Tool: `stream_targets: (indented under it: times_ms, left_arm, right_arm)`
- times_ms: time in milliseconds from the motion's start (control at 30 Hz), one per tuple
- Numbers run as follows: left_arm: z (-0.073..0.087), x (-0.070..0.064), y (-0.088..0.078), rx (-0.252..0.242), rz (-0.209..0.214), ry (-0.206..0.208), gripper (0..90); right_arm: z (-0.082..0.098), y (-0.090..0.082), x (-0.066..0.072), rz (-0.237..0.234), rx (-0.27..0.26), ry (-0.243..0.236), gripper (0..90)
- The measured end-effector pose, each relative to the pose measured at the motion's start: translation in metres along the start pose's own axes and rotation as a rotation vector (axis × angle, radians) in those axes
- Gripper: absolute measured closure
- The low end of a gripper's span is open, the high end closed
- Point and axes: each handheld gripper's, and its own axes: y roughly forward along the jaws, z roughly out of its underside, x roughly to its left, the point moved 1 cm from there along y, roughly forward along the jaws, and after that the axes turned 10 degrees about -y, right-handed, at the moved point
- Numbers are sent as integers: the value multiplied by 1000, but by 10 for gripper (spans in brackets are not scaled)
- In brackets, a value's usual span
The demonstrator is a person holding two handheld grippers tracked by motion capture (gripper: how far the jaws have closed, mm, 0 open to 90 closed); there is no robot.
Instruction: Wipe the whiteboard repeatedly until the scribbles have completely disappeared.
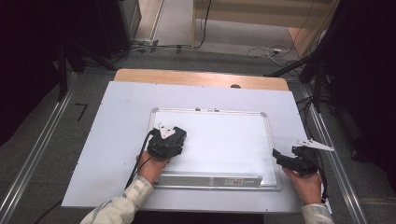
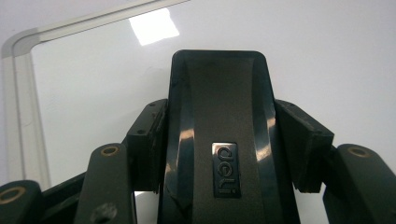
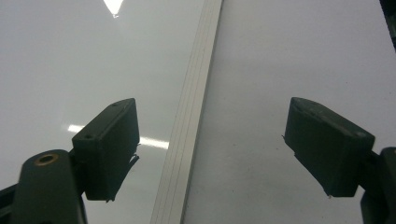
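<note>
My left gripper (image 1: 169, 133) clamps a black eraser (image 2: 219, 140) on the whiteboard (image 1: 224, 135) (near its left edge) — my right gripper (image 3: 210, 154) gapes empty over the board's right frame.

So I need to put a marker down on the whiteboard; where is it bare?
The whiteboard is bare from the left hand-held gripper, shut on the black eraser, across to its right frame, where the open right hand-held gripper waits.

Whiteboard (image 1: 219, 140): glossy smooth surface, matt metal-looking frame (image 3: 189, 135). Eraser (image 2: 219, 140): shiny black plastic sides, matt grainy top. Table (image 1: 196, 78) edge probably wood, white sheet (image 1: 116, 140) matt.
</note>
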Motion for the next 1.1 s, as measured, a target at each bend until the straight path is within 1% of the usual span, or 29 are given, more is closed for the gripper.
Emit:
stream_targets:
  times_ms: [33,67,133,200,233,267,467,533,733,867,1100]
  left_arm:
    - [0,4,-1,2,-13,-7,403]
    - [0,4,-1,2,-13,-7,403]
    - [-1,8,-1,-1,-27,-20,403]
    - [-3,13,0,-7,-48,-35,403]
    - [-5,18,1,-11,-64,-48,403]
    - [-5,18,1,-11,-64,-48,403]
    - [-15,32,9,-18,-100,-98,403]
    - [-19,34,13,-16,-108,-98,403]
    - [-32,42,26,-19,-133,-128,402]
    - [-40,45,33,-15,-145,-134,402]
    - [-48,51,41,-20,-158,-147,401]
  right_arm:
    - [0,0,0,-1,-1,1,166]
    - [0,0,0,-1,-2,-1,165]
    - [0,-1,0,-1,-2,0,165]
    - [0,-1,0,-1,-2,1,165]
    - [0,-1,0,-1,-3,2,165]
    - [0,-1,0,-1,-3,2,165]
    - [0,0,0,0,-4,0,166]
    - [0,0,0,0,-4,0,166]
    - [0,0,0,-1,-3,0,166]
    - [0,0,-1,-1,-3,1,166]
    - [0,0,-1,-2,-3,1,166]
